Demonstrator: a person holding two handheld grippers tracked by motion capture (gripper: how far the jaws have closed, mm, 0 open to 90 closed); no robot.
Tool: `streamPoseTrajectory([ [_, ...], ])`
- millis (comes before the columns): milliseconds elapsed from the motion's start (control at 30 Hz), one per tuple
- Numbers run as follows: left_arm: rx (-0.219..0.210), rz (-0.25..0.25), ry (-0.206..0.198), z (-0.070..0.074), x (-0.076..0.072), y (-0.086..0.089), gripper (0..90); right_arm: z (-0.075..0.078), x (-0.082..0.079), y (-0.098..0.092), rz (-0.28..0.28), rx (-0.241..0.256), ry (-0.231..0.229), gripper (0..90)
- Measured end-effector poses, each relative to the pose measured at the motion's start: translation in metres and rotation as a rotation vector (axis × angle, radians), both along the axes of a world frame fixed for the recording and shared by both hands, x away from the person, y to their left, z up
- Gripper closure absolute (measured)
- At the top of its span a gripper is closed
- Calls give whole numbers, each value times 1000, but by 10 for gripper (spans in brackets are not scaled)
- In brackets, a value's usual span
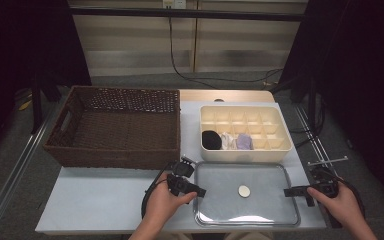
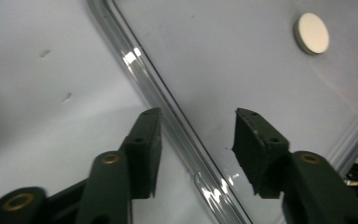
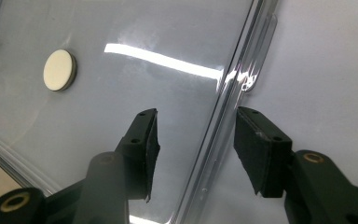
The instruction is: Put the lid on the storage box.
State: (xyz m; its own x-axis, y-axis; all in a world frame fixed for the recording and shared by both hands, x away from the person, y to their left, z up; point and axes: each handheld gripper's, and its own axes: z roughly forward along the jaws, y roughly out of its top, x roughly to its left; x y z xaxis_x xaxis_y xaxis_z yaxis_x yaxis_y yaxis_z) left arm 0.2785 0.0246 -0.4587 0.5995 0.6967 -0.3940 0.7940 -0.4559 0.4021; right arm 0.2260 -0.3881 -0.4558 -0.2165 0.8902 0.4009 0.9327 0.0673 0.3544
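Left gripper (image 1: 198, 192): jaws spread wide, straddling the left rim of the clear lid (image 1: 220, 175), one jaw over the table (image 1: 95, 200), one over the lid; nothing clamped. Same in the left gripper view (image 2: 196, 140). Right gripper (image 1: 289, 192): jaws likewise wide apart, set either side of the lid's right rim, holding nothing; the right gripper view (image 3: 196, 140) shows the rim running up between them.

Lid lies flat at the table's near edge, between the two hands, in front of the white tray. One small round white disc (image 1: 243, 190) sits on it, about centre.

Containers, two:
- wicker basket (image 1: 65, 135), far left, brown, with no contents that I can make out.
- white tray (image 1: 285, 131) with dividers, far right, just behind the lid. Front row holds three items side by side: one black bundle (image 1: 211, 140), one white bundle (image 1: 227, 140), one purple bundle (image 1: 244, 142). Remaining compartments look bare.

Count: grippers two, lid one, disc one, basket one, tray one, bundles three.
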Motion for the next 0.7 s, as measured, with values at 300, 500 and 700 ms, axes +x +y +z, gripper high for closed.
streamPoseTrajectory([
  [300,48,71,33,2,2,-4,613,0,1,-2,-21,-1,13,556],
  [500,43,67,39,2,3,-4,602,0,3,-5,-19,8,33,570],
  [700,39,74,55,3,3,-5,572,1,3,-3,-42,4,59,584],
])
